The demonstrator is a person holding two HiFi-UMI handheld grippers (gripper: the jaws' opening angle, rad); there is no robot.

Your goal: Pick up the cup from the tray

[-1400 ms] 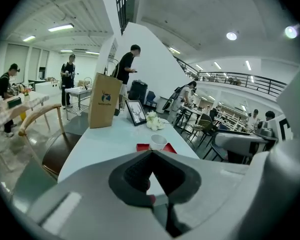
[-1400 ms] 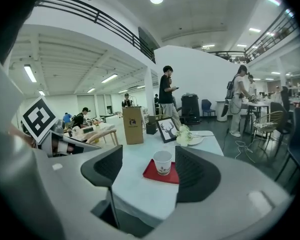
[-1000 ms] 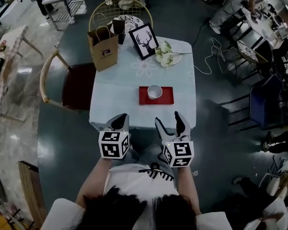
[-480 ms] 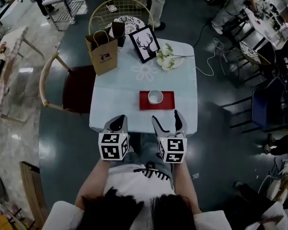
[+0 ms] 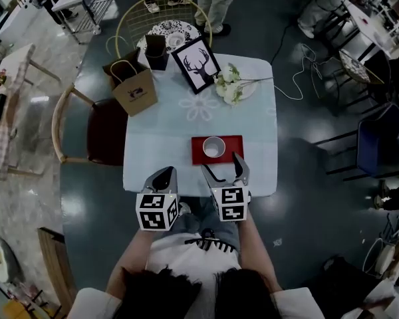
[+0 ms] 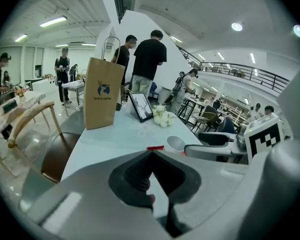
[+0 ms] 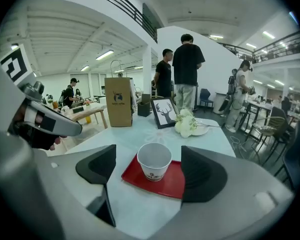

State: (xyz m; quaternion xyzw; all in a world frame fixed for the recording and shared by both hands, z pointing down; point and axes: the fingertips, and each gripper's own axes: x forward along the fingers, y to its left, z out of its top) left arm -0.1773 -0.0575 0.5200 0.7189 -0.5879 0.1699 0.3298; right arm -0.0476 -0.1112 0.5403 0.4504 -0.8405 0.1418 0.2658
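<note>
A white paper cup (image 5: pixel 213 147) (image 7: pixel 154 160) (image 6: pixel 175 144) stands upright on a red tray (image 5: pixel 234 150) (image 7: pixel 172 180) near the front edge of a pale blue table (image 5: pixel 166 138). My right gripper (image 5: pixel 222 167) (image 7: pixel 149 169) is open, just short of the cup, with its jaws spread to either side of it in the right gripper view and touching nothing. My left gripper (image 5: pixel 162 177) (image 6: pixel 152 171) hangs over the table's front edge to the left of the tray, its jaws shut with nothing between them.
On the far half of the table stand a brown paper bag (image 5: pixel 134 90), a framed deer picture (image 5: pixel 196 64) and white flowers (image 5: pixel 229 85). Wooden chairs (image 5: pixel 96 128) stand at the left and far sides. People stand beyond the table (image 7: pixel 187 71).
Both grippers have moved forward toward the table. The right one has come closer to the tray and cup. The person's head has shifted forward too.
</note>
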